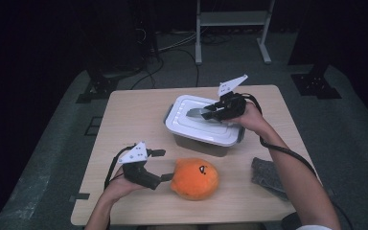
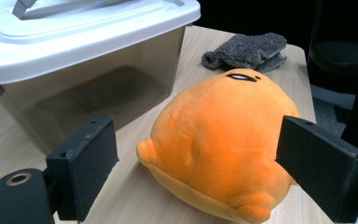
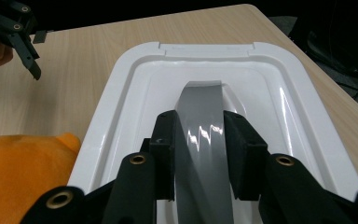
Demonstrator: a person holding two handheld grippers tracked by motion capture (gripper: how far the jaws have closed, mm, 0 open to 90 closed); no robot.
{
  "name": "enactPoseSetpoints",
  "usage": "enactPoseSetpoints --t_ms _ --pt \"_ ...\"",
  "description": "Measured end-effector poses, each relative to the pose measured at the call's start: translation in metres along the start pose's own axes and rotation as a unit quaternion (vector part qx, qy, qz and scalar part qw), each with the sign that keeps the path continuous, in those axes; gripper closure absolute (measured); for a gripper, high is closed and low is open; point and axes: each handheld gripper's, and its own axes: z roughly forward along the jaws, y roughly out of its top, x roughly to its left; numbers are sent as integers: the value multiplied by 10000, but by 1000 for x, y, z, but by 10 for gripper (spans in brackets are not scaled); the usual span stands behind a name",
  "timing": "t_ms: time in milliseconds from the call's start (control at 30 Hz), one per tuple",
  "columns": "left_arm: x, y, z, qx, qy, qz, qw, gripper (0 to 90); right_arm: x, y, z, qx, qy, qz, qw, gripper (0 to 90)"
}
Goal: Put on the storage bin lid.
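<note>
Right gripper is clamped on the grey handle of the white lid, with one black pad pressed against each side of the handle. This lid sits on the translucent storage box, which stands near the far middle of the wooden table. Left gripper rests on the near left part of the table with its jaws spread wide and released, gripping nothing. Its jaws face the orange plush toy, which lies on the tabletop just in front of the box. A grey cloth lies to the right of the toy, apart from it.
</note>
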Motion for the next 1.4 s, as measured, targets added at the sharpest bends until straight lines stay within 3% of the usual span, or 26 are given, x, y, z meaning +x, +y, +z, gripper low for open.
enactPoseSetpoints --t_ms 633,1400 --pt "-2 0 1 25 -33 60 10000 116 18 1 3 -17 121 -145 9998 659" --pt "-2 0 1 14 -61 57 10000 116 18 8 -4 -6 58 -97 9999 659"
